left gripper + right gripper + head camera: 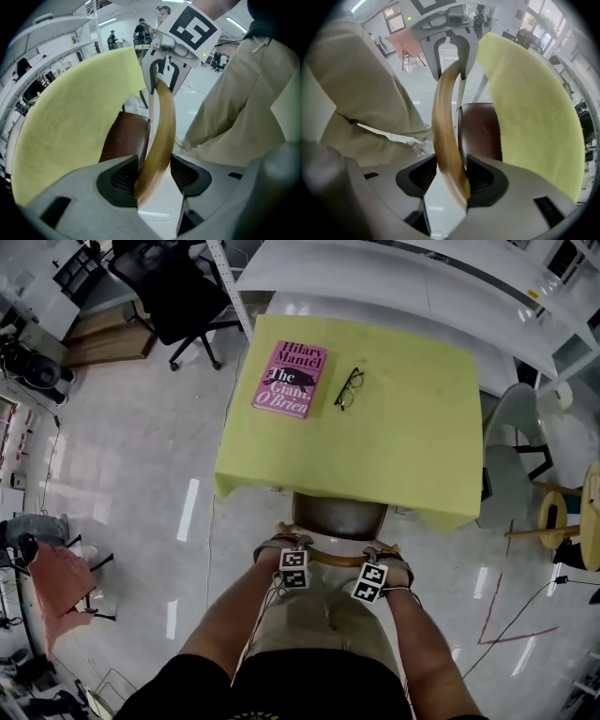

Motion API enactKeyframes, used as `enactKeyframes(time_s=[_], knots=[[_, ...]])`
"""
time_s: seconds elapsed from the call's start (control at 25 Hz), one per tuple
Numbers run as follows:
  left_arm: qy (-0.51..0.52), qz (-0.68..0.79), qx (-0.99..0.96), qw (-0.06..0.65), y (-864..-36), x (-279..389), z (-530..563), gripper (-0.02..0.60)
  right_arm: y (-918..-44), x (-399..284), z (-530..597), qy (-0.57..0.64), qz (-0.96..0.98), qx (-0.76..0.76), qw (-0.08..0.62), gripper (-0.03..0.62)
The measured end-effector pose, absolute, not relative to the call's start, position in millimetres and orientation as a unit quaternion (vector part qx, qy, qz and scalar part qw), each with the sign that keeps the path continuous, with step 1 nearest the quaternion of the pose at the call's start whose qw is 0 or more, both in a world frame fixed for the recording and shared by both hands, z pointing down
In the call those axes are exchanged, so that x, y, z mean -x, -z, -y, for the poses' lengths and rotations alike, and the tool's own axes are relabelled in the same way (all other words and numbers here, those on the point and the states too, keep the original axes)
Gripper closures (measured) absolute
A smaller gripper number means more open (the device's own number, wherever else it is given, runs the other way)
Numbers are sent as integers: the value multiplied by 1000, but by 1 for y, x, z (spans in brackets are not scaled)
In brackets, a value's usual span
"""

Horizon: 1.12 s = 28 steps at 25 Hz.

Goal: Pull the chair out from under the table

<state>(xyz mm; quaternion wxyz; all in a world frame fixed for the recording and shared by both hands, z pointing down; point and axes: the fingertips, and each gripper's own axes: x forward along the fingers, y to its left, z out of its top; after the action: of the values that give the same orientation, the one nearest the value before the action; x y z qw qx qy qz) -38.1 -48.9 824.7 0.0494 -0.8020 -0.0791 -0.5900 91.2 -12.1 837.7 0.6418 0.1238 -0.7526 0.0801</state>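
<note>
The chair has a brown seat that is partly under the table's yellow cloth, and its curved wooden back rail is toward me. My left gripper is shut on the rail's left end and my right gripper on its right end. In the left gripper view the rail runs between the pads of the left gripper up to the right gripper. In the right gripper view the rail fills the right gripper, beside the seat.
A pink book and a pair of glasses lie on the cloth. A black office chair stands at the far left, a grey chair and a wooden stool at the right. My legs are right behind the rail.
</note>
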Motion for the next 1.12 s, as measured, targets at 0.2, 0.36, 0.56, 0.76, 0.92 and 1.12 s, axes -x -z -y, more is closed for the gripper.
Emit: enactKeyframes(time_s=[0.2,0.36,0.56,0.76,0.92,1.12], knots=[[602,64,795,44,-825,41,14,370,-835,-89,-19,-74,766,-111,629,402],[613,51,787,46,-828,45,-9,368,-835,-85,-41,-77,776,-109,616,401],[623,51,779,50,-834,52,-36,370,-837,-79,-68,-87,783,-104,607,404],[626,56,776,61,-833,57,-48,371,-838,-73,-82,-91,780,-99,612,408],[621,75,777,65,-828,60,-59,380,-835,-69,-93,-94,774,-101,618,410],[619,98,776,74,-831,70,-73,385,-835,-61,-109,-103,767,-118,622,411]])
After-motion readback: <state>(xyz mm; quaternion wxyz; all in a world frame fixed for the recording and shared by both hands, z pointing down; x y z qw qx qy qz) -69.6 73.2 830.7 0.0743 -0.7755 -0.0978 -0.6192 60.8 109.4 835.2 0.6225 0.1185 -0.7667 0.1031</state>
